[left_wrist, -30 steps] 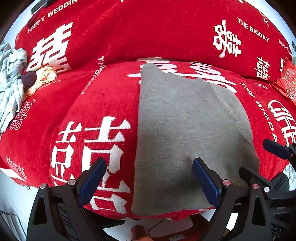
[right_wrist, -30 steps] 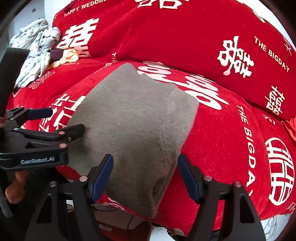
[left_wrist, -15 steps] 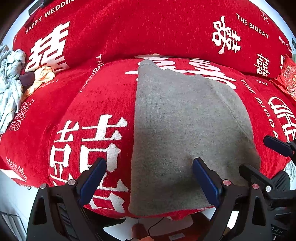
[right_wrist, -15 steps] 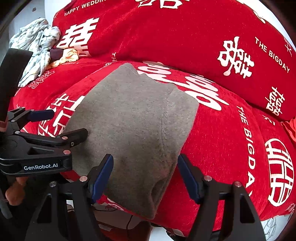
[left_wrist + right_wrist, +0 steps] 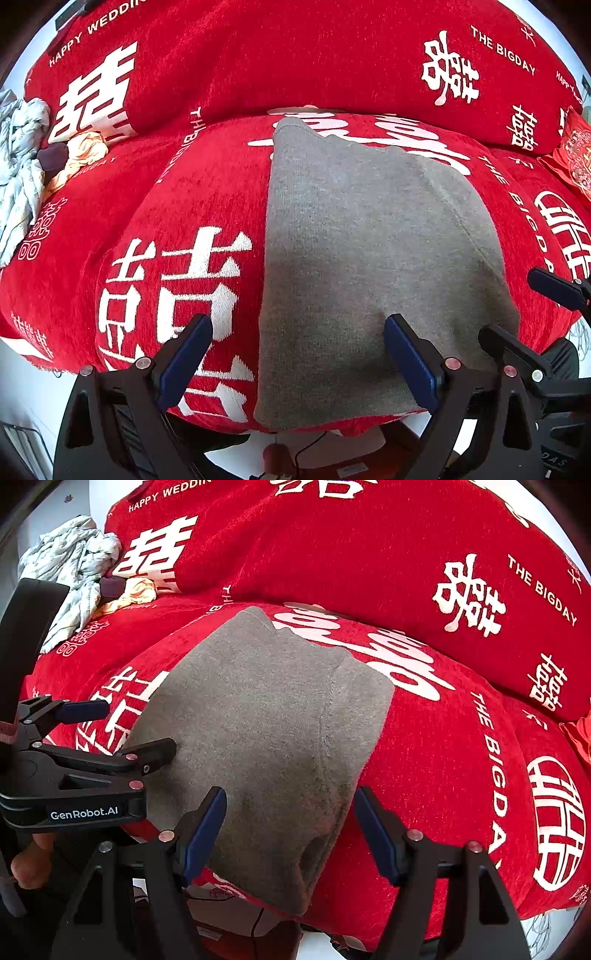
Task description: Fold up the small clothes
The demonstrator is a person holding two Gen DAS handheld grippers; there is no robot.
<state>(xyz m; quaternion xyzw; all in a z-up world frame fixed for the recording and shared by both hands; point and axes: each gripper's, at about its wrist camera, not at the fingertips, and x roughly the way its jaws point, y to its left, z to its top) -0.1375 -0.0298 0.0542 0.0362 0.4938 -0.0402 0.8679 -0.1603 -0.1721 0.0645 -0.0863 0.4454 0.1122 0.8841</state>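
Observation:
A grey knit garment [image 5: 369,258] lies folded flat on the red sofa seat [image 5: 184,192], its near end hanging over the front edge. It also shows in the right wrist view [image 5: 266,720]. My left gripper [image 5: 295,350] is open over the garment's near left edge, touching nothing. My right gripper [image 5: 290,827] is open over the garment's near right corner, empty. The left gripper shows at the left of the right wrist view [image 5: 122,727], and the right gripper's fingers [image 5: 554,288] at the right of the left wrist view.
A pile of pale and yellow clothes [image 5: 33,162] lies at the far left of the sofa, also in the right wrist view [image 5: 81,568]. The red backrest cushion [image 5: 295,55] rises behind. A red patterned cushion [image 5: 576,155] sits at the far right. The floor [image 5: 22,387] lies below the front edge.
Both grippers have edged slightly forward toward the garment's near end. The garment has not moved. Both stay open.

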